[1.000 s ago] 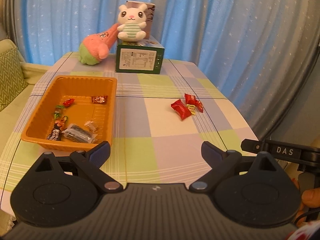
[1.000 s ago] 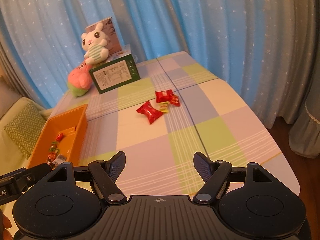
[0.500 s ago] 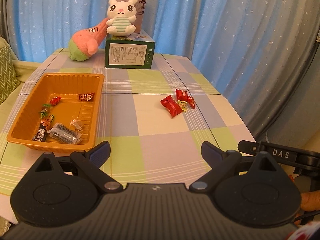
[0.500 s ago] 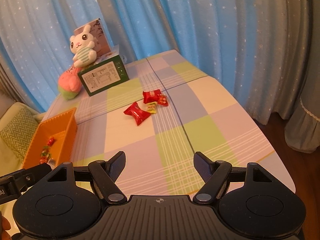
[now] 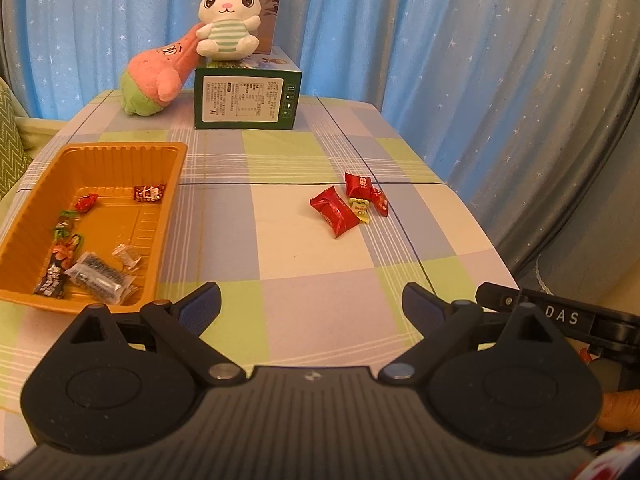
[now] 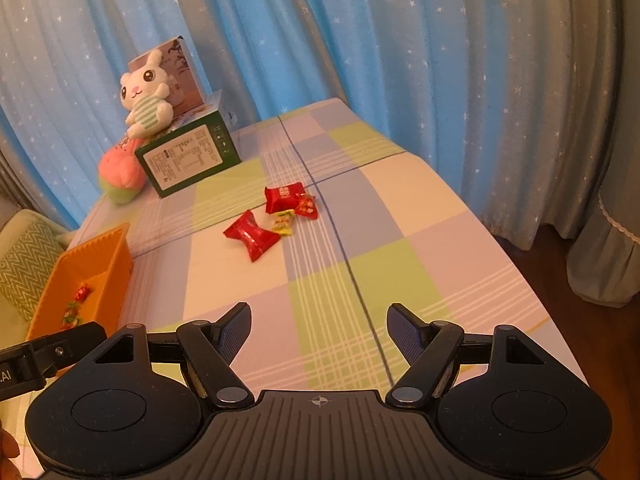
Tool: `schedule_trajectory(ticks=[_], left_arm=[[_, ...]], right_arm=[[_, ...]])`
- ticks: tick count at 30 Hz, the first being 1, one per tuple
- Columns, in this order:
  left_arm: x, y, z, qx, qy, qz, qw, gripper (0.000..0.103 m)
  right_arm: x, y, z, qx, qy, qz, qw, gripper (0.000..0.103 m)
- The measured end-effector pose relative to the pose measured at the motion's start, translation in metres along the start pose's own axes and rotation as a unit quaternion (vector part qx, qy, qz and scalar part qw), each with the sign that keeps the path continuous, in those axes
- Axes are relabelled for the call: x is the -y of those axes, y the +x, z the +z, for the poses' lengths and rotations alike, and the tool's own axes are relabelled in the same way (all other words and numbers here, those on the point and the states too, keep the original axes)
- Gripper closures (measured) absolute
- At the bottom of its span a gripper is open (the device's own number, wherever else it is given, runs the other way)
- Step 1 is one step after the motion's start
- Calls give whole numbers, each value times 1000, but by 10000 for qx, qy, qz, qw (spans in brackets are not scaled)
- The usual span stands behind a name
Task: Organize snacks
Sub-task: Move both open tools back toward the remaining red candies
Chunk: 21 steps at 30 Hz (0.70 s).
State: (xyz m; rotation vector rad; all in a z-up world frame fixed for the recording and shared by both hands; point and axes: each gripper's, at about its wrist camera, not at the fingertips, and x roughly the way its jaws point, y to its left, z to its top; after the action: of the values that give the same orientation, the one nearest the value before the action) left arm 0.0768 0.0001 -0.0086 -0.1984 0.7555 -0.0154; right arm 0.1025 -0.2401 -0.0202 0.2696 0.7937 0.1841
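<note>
Orange tray [image 5: 168, 216] holds several wrapped snacks [image 5: 100, 276].

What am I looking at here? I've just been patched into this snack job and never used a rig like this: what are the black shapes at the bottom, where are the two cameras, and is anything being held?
No robot arm here: a person holds a two-finger gripper in each hand, and each gripper carries a fisheye camera looking forward along its fingers. The black shapes are the grippers themselves.

One picture is from the left gripper, the other from the right gripper. Both stand open and hold nothing.

On the checked tablecloth lies a small cluster of loose snacks: a large red packet, a yellow candy, a second red packet and a small red candy. To the left is an orange tray with several wrapped snacks already in it. At the far end, a green box has a plush rabbit on top and a pink plush toy leaning against it.
</note>
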Motion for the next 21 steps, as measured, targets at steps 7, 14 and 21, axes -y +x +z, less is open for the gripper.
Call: schedule_trajectory(ticks=[7,14,21], left_arm=[[5,38,14,-36,-104,10,9999,9],[5,88,28,-118,-257,18,9996,14],[7,144,40,-159,-416,22,9990,23]], right_arm=[[10,30,12,-36,-79,-22,10000,28],[18,72,27,13,-189,-59,9998,29],[26,126,48,-23,-376,-47,9993,43]])
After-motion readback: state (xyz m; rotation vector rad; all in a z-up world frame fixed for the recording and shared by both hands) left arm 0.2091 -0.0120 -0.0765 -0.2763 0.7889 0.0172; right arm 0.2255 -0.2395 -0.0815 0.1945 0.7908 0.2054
